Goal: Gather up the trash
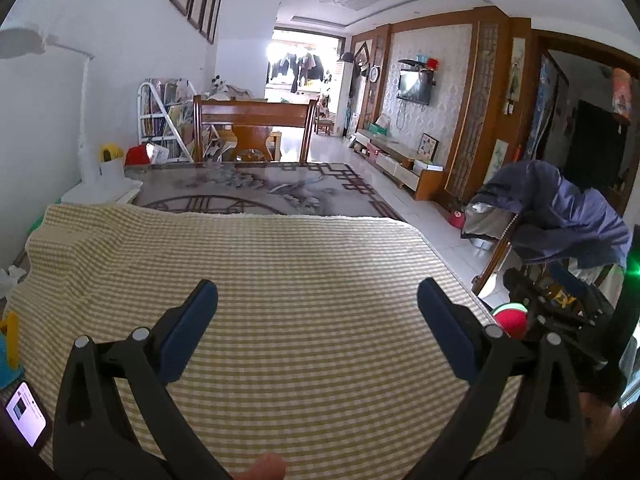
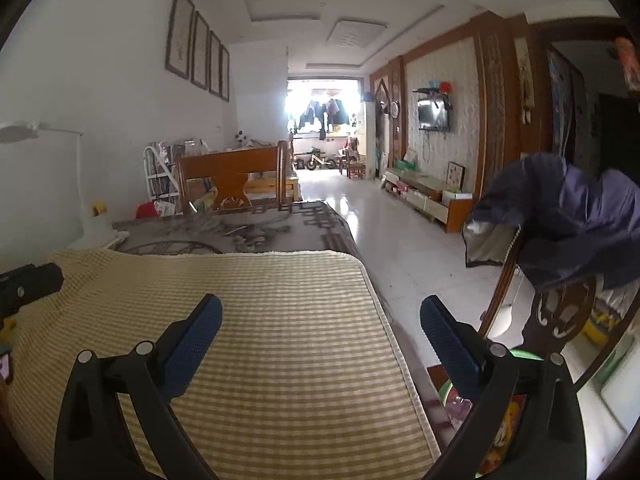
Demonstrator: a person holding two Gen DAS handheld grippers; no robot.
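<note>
My left gripper stands open over a yellow checked cloth on the table, with nothing between its blue pads. My right gripper is also wide open and empty. Its left finger is above the cloth and its right finger is past the table's right edge. Below that finger is a green-rimmed bin with colourful wrappers inside. Something white and crumpled lies at the cloth's far left edge. In the left wrist view the right gripper's black body shows at the right.
A lit phone lies at the near left. A white desk lamp stands at the table's back left. Right of the table is a wooden chair with a dark blue jacket draped over it. Tiled floor runs beyond.
</note>
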